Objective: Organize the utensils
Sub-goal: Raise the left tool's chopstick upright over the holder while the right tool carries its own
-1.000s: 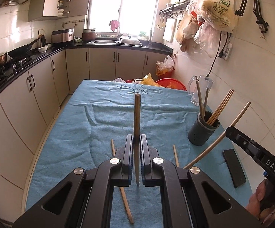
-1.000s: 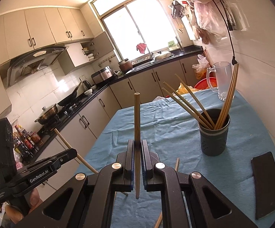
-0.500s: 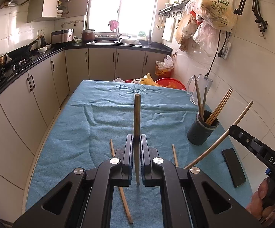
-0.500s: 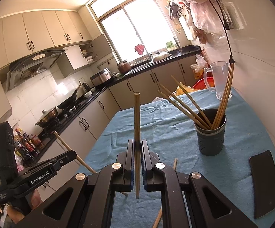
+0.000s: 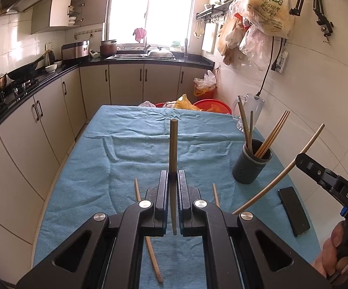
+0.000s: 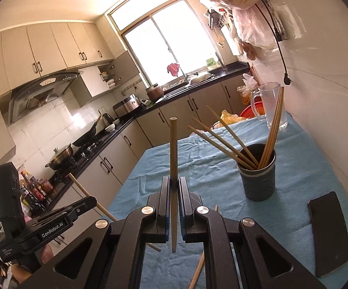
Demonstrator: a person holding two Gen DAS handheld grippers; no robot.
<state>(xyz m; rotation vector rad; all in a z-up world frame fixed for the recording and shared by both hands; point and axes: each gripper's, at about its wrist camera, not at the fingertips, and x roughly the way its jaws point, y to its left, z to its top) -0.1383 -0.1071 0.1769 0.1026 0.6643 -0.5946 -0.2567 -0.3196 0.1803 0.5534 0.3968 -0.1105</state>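
My left gripper (image 5: 173, 177) is shut on a wooden chopstick (image 5: 173, 144) that stands upright between its jaws, above the blue cloth. My right gripper (image 6: 173, 183) is shut on another upright chopstick (image 6: 173, 149). A dark grey holder (image 5: 251, 165) with several chopsticks stands on the cloth at the right; it also shows in the right wrist view (image 6: 259, 178), ahead and to the right of my right gripper. Two loose chopsticks (image 5: 147, 233) (image 5: 215, 191) lie on the cloth under my left gripper. The right gripper also shows at the right edge of the left wrist view (image 5: 330, 180).
A black phone (image 5: 293, 210) lies at the table's right edge near the wall. A glass mug (image 6: 270, 107) stands at the far right corner. The blue cloth (image 5: 130, 149) covers the table. Kitchen cabinets and a stove run along the left.
My right gripper has come a little closer to the holder and tilted up. My left gripper has hardly moved, and both still hold their chopsticks.
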